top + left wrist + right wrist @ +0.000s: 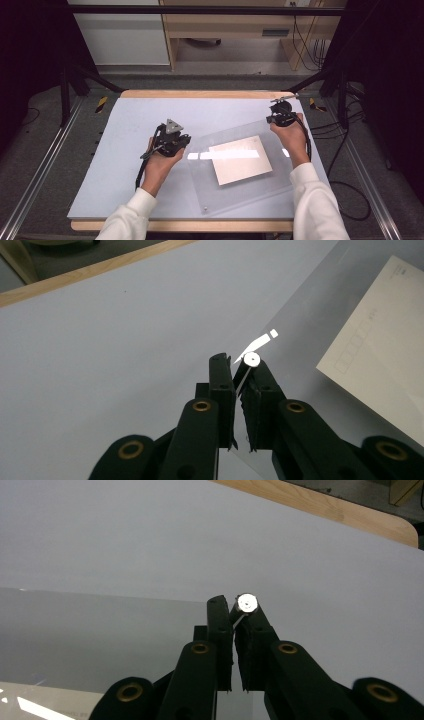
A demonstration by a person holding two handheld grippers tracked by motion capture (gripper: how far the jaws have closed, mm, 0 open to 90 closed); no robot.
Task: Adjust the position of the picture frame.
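Observation:
A clear plastic sheet (240,195) lies tilted over a beige card (240,160) on the grey mat (130,125). My left gripper (186,142) is shut on the sheet's near-left corner. In the left gripper view the jaws (240,371) pinch the sheet's edge just below a small round metal stud (251,359), with the card (380,365) off to the right. My right gripper (273,120) is shut on the sheet's far right corner. In the right gripper view its jaws (239,612) clamp the edge beside another stud (247,601), and the sheet (100,625) stretches left.
The mat covers a wooden table whose bare edge (200,93) runs along the back. Black frame posts (65,95) stand at the left and at the right (342,95). Cables (350,195) trail on the floor to the right. A wooden cabinet (225,30) stands behind the table.

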